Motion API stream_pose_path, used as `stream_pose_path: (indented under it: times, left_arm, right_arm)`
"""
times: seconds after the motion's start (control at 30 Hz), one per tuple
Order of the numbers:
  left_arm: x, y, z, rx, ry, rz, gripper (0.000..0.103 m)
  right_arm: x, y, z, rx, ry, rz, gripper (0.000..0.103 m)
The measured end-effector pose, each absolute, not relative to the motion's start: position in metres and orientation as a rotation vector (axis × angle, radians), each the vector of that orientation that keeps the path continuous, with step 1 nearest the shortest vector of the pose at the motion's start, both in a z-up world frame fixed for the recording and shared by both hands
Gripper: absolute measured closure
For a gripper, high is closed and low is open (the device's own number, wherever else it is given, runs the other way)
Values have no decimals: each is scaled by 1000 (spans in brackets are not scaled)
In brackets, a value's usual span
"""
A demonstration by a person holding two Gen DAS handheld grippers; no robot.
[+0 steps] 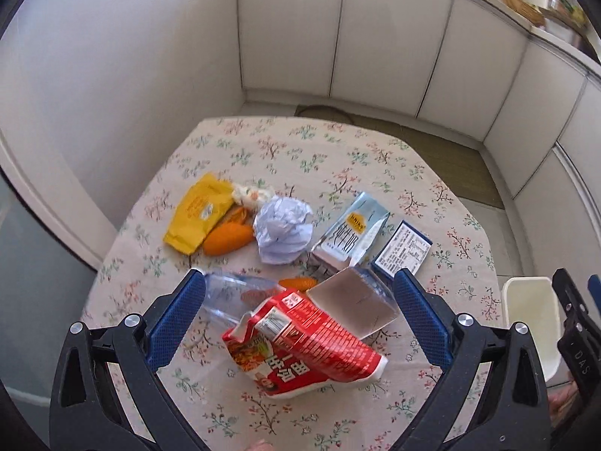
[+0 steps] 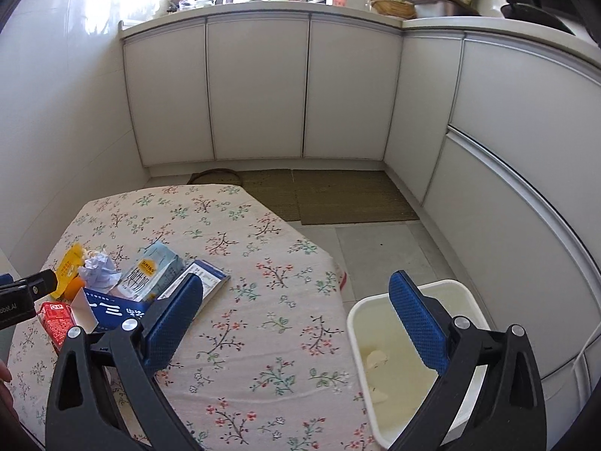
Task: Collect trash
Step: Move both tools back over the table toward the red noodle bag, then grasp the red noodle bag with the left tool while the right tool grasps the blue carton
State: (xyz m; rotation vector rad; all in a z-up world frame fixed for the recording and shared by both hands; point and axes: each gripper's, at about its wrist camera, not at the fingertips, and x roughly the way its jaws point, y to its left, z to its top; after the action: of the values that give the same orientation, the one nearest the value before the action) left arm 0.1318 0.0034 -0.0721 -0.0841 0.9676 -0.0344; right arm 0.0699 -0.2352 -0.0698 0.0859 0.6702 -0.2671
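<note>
My left gripper (image 1: 298,277) hangs open over a floral tablecloth (image 1: 338,158). Between its blue pads (image 1: 176,319), untouched, lie a red noodle carton (image 1: 300,345), a clear plastic bottle (image 1: 233,295) and a torn carton with silver lining (image 1: 353,300). Beyond them are a yellow packet (image 1: 195,214), an orange piece (image 1: 227,240), crumpled pale paper (image 1: 283,229), a silver-blue milk pouch (image 1: 349,231) and a blue label box (image 1: 403,250). My right gripper (image 2: 296,278) stands wide open and empty across the table's right edge, one finger over the white bin (image 2: 465,300), which holds a few scraps.
White kitchen cabinets (image 2: 259,86) ring the floor behind the table. Woven mats (image 2: 338,195) lie on the tiles. A wall (image 1: 94,94) runs close along the table's left side. The bin (image 1: 529,308) stands on the floor just off the table's right edge.
</note>
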Motion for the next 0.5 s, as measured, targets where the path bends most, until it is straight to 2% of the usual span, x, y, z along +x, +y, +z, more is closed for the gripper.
stream_pose_path:
  times: [0.13,0.3,0.4,0.47,0.5]
  left_arm:
    - [136,27,-93,-306,1117,-76,7]
    - [135,32,-104,-444,1166,-72,9]
    - [136,33,-111,-501,1193,-76,21]
    - [137,33,-117,-527,1219,-89,40]
    - [137,34,-121,-547,1232,-96,44]
  right_arm:
    - [79,-225,-74,102,694,-238,7]
    - [84,-221,-76,106,705,-223,7]
    - [87,-222,-77,99,713,-221,7]
    - [89,-224,-79,101,723,-211,7]
    - [91,-225,-80,105,728,-200,7]
